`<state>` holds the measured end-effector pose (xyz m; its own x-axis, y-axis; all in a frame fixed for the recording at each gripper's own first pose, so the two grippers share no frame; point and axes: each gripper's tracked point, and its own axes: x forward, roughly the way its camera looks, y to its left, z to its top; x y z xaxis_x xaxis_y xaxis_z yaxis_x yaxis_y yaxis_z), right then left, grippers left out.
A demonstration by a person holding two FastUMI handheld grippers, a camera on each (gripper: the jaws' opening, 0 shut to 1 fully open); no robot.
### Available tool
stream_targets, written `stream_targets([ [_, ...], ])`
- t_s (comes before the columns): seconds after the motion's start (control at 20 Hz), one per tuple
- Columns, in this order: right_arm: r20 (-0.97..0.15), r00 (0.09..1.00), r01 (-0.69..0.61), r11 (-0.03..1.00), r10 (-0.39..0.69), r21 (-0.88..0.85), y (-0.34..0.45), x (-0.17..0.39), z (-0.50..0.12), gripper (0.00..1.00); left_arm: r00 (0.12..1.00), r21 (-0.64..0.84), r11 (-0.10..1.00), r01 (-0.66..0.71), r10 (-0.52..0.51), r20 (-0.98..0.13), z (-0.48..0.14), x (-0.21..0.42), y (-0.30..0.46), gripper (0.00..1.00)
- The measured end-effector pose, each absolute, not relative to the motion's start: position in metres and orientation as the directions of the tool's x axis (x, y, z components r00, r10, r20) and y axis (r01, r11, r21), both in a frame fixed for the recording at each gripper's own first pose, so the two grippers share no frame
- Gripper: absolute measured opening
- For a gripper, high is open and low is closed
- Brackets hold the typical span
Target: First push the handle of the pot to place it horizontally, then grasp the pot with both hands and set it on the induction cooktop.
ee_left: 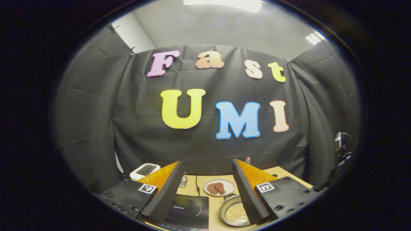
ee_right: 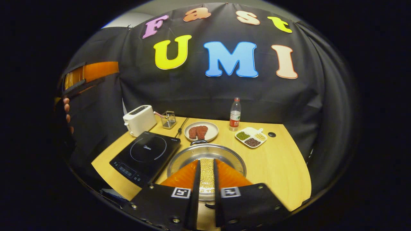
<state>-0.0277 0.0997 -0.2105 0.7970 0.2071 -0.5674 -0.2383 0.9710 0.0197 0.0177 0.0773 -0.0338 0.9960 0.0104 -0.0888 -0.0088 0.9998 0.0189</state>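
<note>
A shallow metal pot (ee_right: 179,157) with yellow grains in it sits on the wooden table (ee_right: 282,166), to the right of the black induction cooktop (ee_right: 146,154). Its small loop handle (ee_right: 199,142) points away, toward a plate. My right gripper (ee_right: 206,161) hovers over the pot's near half, fingers drawn together to a thin slit with nothing in it. My left gripper (ee_left: 207,162) is held high and wide open, holding nothing. Below it lie the cooktop (ee_left: 188,210) and the pot (ee_left: 224,211). In the right gripper view the left gripper (ee_right: 86,75) is up at the far left with a hand (ee_right: 66,112) below it.
Behind the pot stands a plate with pieces of meat (ee_right: 200,131). A white toaster (ee_right: 139,120) and a small wire basket (ee_right: 168,119) are at the back left. A bottle (ee_right: 235,114) and a divided dish of beans (ee_right: 251,137) stand at the back right.
</note>
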Motion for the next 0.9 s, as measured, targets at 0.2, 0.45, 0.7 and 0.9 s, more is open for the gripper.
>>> stream_targets([
  [0.2, -0.671, 0.703, -0.273, 0.961, 0.234, 0.048, 0.098, -0.048, -0.243, 0.01, 0.993, 0.027, 0.999, -0.023, 0.026, -0.112, -0.043, 0.015, 0.083, 0.97],
  [0.45, -0.798, 0.541, -0.272, 0.953, 0.264, 0.131, 0.104, -0.074, -0.292, 0.02, 0.992, 0.028, 0.999, -0.044, 0.047, -0.114, -0.044, 0.012, 0.092, 0.97],
  [0.7, -0.865, 0.417, -0.317, 0.936, 0.281, 0.151, 0.11, -0.095, -0.322, 0.02, 0.991, 0.025, 0.997, -0.069, 0.071, -0.115, -0.045, 0.01, 0.102, 0.97],
  [0.9, -0.908, 0.312, -0.319, 0.931, 0.281, 0.178, 0.114, -0.108, -0.347, 0.02, 0.988, 0.031, 0.996, -0.087, 0.09, -0.122, -0.047, 0.008, 0.109, 0.97],
])
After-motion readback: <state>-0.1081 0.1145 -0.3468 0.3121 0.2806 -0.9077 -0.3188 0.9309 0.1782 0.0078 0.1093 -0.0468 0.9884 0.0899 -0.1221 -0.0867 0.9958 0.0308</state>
